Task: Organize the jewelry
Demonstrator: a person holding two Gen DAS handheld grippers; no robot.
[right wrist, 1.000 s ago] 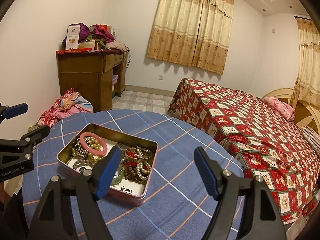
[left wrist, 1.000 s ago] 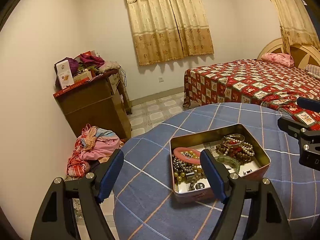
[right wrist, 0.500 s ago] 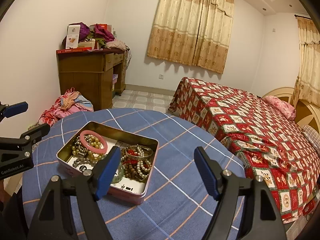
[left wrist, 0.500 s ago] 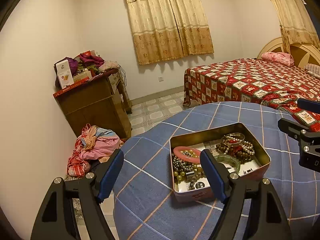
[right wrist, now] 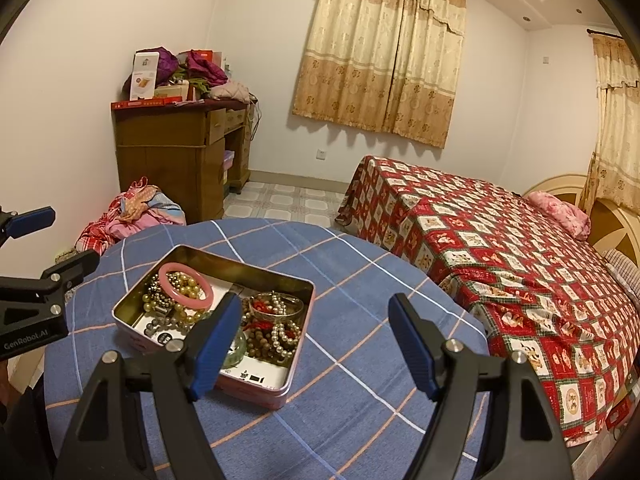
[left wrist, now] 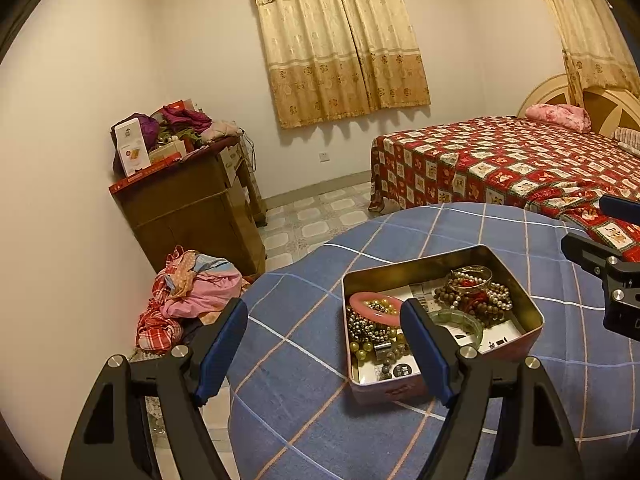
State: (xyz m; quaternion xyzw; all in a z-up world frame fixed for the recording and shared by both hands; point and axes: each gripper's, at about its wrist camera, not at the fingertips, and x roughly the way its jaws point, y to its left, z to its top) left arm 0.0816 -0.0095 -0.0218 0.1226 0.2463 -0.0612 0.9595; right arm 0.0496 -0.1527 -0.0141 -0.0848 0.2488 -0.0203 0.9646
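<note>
An open metal tin [left wrist: 534,312] [right wrist: 298,376] sits on a round table with a blue checked cloth [left wrist: 304,392] [right wrist: 360,420]. Inside lie a pink bangle [left wrist: 374,304] [right wrist: 185,283], a green bangle [left wrist: 460,318], bead strings and pearl bracelets [right wrist: 276,328]. My left gripper [left wrist: 324,338] hovers open, in front of the tin's left side, holding nothing. Over the cloth to the right of the tin my right gripper [right wrist: 314,336] is open and empty too. Each gripper shows at the edge of the other's view.
A bed with a red patterned cover [right wrist: 500,248] stands right of the table. A wooden desk piled with boxes and clothes [left wrist: 192,196] is against the left wall, with a heap of clothes [left wrist: 188,292] on the tiled floor beside it.
</note>
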